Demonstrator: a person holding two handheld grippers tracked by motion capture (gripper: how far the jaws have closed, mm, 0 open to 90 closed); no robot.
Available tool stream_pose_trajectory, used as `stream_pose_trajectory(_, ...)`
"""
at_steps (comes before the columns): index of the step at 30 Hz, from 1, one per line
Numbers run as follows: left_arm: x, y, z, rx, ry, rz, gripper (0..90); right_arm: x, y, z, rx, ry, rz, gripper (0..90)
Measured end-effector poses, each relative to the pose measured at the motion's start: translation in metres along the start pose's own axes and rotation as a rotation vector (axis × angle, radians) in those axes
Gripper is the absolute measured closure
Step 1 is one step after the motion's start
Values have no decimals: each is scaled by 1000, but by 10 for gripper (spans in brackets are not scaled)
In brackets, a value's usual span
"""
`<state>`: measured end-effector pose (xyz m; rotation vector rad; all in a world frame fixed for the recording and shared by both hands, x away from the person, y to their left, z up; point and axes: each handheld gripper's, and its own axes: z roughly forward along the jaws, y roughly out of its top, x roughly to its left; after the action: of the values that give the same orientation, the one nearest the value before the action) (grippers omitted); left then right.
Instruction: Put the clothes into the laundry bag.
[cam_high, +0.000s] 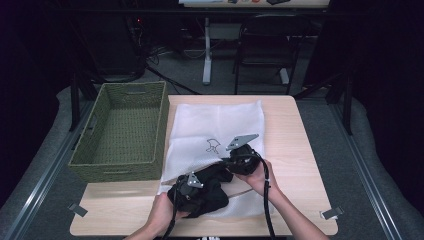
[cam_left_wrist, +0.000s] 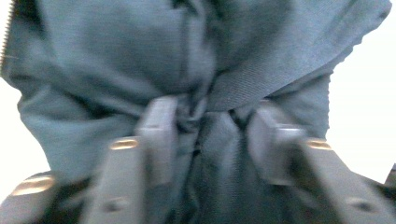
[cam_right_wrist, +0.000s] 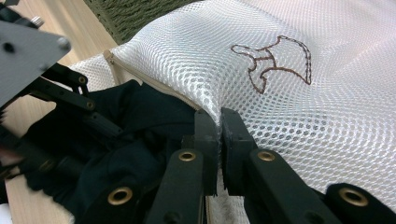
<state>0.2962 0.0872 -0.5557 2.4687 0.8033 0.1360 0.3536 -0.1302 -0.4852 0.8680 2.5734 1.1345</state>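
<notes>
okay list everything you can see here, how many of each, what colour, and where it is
mesh laundry bag: one, white with a small brown stitched emblem, flat on the table's middle
dark garment: one, black, bunched at the bag's near opening
woven basket: one, olive green, on the table's left side
table: one, light wood
folding chair: one, black, on the floor beyond the table
left gripper: one, black, jaws apart around a fold of the garment
right gripper: one, black, jaws closed on the bag's opening edge
hands: two, at the near edge, each holding a gripper
</notes>
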Motion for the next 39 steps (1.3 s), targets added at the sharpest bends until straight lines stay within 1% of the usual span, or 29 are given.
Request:
stream_pose_trajectory(2, 4, -1, 0, -12, -10, -5, 779, 0, 0, 1, -2, 3, 0, 872)
stream_pose_trajectory(3, 4, 0, 0, -18, -10, -2, 808, 0, 0, 1, -3, 4, -1, 872)
stream_pose_trajectory(4, 4, 1, -1, -28, 1, -1, 831, 0, 1, 0, -5, 3, -5, 872)
stream_pose_trajectory(5, 3, 2, -2, -35, 9, 8, 840, 1, 1, 0, -5, 5, -5, 872)
stream_pose_trajectory(6, 4, 5, -3, -52, 18, 2, 844, 1, 1, -1, -9, 7, 2, 872)
stream_pose_trajectory(7, 7, 10, -5, -65, 24, -5, 846, 1, 2, -1, -16, 10, 4, 872)
stream_pose_trajectory(8, 9, 14, -7, -86, 40, -13, 847, 2, 4, -3, -23, 12, 5, 872)
stream_pose_trajectory(9, 13, 17, -8, -107, 45, -28, 847, 3, 5, -4, -30, 12, 1, 872)
stream_pose_trajectory(10, 15, 21, -9, -117, 54, -33, 847, 3, 6, -6, -36, 15, 0, 872)
stream_pose_trajectory(11, 18, 24, -11, -143, 69, -46, 847, 4, 7, -7, -42, 14, -1, 872)
stream_pose_trajectory(13, 21, 27, -8, -154, 73, -64, 843, 4, 8, -8, -52, 16, -1, 872)
stream_pose_trajectory(14, 22, 27, -6, -145, 74, -61, 838, 4, 8, -7, -45, 19, 7, 872)
stream_pose_trajectory(16, 20, 26, -1, -112, 61, -44, 802, 2, 5, -5, -33, 18, 13, 872)
stream_pose_trajectory(18, 19, 25, -3, -106, 48, -35, 722, 0, 3, -4, -25, 16, 18, 872)
stream_pose_trajectory(19, 18, 25, -7, -108, 40, -22, 710, 0, 3, -4, -26, 15, 19, 871)
stream_pose_trajectory(20, 18, 25, -10, -109, 36, -16, 676, -1, 2, -5, -28, 13, 22, 872)
stream_pose_trajectory(21, 18, 25, -13, -102, 26, -15, 615, -1, 2, -6, -29, 12, 24, 872)
stream_pose_trajectory(23, 16, 23, -19, -95, 18, -6, 531, -2, 2, -7, -30, 11, 27, 872)
stream_pose_trajectory(24, 16, 22, -22, -89, 4, -4, 479, -2, 2, -6, -28, 10, 28, 872)
stream_pose_trajectory(26, 15, 19, -27, -94, -3, -2, 420, -2, 1, -6, -27, 9, 23, 872)
stream_pose_trajectory(27, 14, 18, -29, -90, -7, 1, 399, -2, 1, -6, -27, 9, 24, 872)
stream_pose_trajectory(29, 13, 15, -35, -99, -3, -3, 358, -2, 1, -5, -23, 8, 23, 872)
stream_pose_trajectory(31, 11, 12, -39, -105, -15, -18, 317, -2, 1, -5, -23, 7, 20, 872)
stream_pose_trajectory(33, 7, 11, -39, -93, -6, -13, 283, -2, 1, -5, -23, 7, 21, 872)
stream_pose_trajectory(35, 4, 9, -35, -75, -2, -4, 263, -2, 1, -5, -23, 5, 22, 872)
stream_pose_trajectory(36, 3, 8, -32, -63, -7, 2, 255, -2, 1, -5, -22, 5, 20, 872)
stream_pose_trajectory(37, 3, 8, -29, -56, -24, -8, 255, -2, 1, -5, -22, 5, 20, 872)
stream_pose_trajectory(38, 2, 7, -25, -43, -25, -4, 263, -2, 1, -5, -22, 5, 19, 872)
stream_pose_trajectory(39, 1, 7, -21, -27, -11, 14, 278, -2, 1, -6, -21, 3, 20, 872)
